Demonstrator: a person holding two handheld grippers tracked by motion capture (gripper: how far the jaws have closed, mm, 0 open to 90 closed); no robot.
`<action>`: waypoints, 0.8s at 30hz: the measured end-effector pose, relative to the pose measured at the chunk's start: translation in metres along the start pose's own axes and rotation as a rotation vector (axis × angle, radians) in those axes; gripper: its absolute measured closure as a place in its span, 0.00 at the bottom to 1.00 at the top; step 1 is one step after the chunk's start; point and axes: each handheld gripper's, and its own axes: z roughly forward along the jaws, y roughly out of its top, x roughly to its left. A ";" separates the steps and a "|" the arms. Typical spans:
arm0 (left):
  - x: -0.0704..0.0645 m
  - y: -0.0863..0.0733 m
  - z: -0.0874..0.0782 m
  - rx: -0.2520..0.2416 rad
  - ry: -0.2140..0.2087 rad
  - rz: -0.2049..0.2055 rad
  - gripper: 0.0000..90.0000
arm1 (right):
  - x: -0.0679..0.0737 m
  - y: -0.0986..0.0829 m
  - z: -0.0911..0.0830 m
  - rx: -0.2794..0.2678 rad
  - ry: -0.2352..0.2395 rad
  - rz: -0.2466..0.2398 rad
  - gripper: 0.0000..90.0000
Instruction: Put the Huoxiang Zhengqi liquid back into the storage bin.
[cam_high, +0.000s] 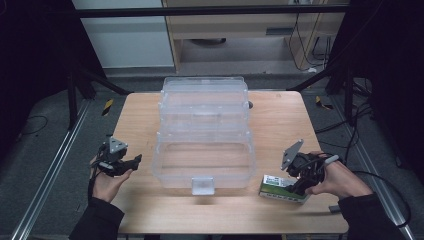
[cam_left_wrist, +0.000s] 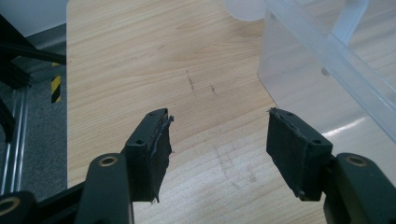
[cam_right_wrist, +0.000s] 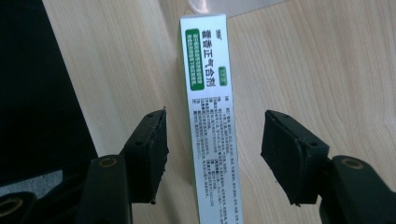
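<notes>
right gripper (cam_right_wrist: 212, 156): jaws spread wide, gripping nothing | carton (cam_right_wrist: 210, 112): white-green, flat on tabletop (cam_right_wrist: 308, 60), lying lengthwise between the jaws, touching neither | left gripper (cam_left_wrist: 217, 149): jaws spread apart, bare tabletop between | clear plastic box (cam_left_wrist: 327, 70): just beyond its right jaw

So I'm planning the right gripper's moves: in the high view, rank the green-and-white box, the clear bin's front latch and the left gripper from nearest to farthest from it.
1. Green-and-white box: lying on the table right under the right gripper, between its open jaws.
2. Front latch: to its left, on the clear bin's front wall.
3. Left gripper: farthest, beyond the bin at the table's left side.
</notes>
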 end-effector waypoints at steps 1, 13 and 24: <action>0.000 0.000 0.000 0.000 0.000 0.000 0.43 | 0.000 0.000 0.000 0.000 0.000 0.000 0.46; -0.002 0.000 0.001 0.003 -0.002 0.006 0.43 | -0.001 -0.003 0.012 0.057 0.002 -0.054 0.51; -0.004 0.000 0.003 0.011 0.002 0.019 0.43 | -0.001 -0.003 0.022 0.093 0.009 -0.078 0.55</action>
